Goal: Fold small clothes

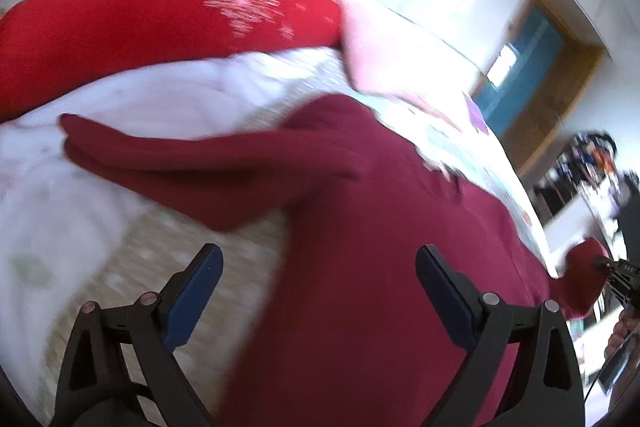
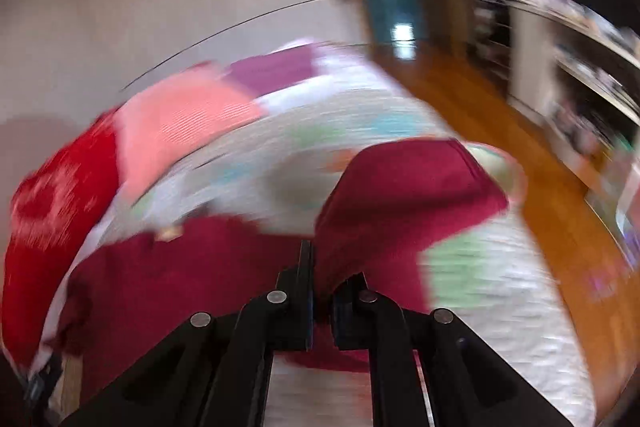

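Left wrist view: the left gripper (image 1: 318,291) has its jaws wide apart at the bottom of the frame, holding nothing. The dark red top (image 1: 360,267) lies on the bed (image 1: 80,187), spread between and past the jaws. Right wrist view: the right gripper (image 2: 324,291) has its jaws nearly closed, pinching a fold of the dark red top (image 2: 400,195) at the lower middle. A bright red sweater (image 1: 140,15) sits at the upper left.

Each hand-held gripper (image 1: 318,281) (image 2: 323,283) is black, with silver rivets; the left's fingers (image 1: 192,301) carry blue pads.
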Tool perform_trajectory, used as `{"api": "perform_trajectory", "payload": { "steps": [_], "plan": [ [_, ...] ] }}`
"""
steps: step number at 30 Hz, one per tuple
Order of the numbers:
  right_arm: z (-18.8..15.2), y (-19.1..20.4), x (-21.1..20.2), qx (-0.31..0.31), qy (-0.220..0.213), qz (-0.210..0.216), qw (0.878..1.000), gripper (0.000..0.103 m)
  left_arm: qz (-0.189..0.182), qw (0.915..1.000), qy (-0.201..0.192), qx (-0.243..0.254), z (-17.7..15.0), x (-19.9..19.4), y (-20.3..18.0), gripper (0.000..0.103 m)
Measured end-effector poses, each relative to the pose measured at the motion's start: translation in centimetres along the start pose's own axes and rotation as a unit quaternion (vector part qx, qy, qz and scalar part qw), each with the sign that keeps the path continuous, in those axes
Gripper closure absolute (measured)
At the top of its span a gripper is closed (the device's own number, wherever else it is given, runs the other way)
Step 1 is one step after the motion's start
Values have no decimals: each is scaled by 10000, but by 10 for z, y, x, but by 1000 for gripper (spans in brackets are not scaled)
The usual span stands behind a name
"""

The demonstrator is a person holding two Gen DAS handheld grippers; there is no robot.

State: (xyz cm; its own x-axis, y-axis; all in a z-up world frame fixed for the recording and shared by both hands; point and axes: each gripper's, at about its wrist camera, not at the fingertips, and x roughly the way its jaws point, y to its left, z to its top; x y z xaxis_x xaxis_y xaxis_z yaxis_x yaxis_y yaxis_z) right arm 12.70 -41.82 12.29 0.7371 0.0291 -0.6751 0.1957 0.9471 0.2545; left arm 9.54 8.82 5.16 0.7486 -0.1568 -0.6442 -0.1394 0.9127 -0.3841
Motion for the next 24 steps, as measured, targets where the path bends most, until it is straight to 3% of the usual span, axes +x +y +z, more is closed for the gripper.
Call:
{"api": "perform_trajectory", "payload": {
  "steps": [5,9,12,13,15,16,20,21,22,24],
  "plan": [
    [-33,135,55,-1005,381,730,9915,96,116,9989,-128,-434,13,-2,46,6],
    [-82,223,100,-1755,843,1200,9735,96,98,9962,-192,-840,27,-1,82,6],
    [-112,249,120,-2187,1225,1421,9576,87,-81,9935,-120,-1130,30,1,98,6],
    [-118,254,123,-2203,1298,1511,9549,74,-133,9929,-112,-1174,30,2,100,6],
    [-124,259,121,-2120,1388,1732,9517,56,-180,9927,-139,-1186,32,2,102,6],
    [-124,258,117,-2110,1367,1786,9513,55,-190,9929,-153,-1165,33,1,102,6],
    [-120,258,104,-2183,1231,1788,9514,55,-199,9930,-210,-1143,30,-5,102,6],
    [-118,260,102,-2204,1158,1714,9532,60,-191,9925,-228,-1184,31,-6,105,6],
    [-115,263,100,-2243,1085,1637,9545,73,-160,9918,-259,-1241,31,-8,109,6],
    [-115,268,98,-2333,1040,1535,9546,77,-31,9888,-401,-1435,33,-14,120,6]
  ]
}}
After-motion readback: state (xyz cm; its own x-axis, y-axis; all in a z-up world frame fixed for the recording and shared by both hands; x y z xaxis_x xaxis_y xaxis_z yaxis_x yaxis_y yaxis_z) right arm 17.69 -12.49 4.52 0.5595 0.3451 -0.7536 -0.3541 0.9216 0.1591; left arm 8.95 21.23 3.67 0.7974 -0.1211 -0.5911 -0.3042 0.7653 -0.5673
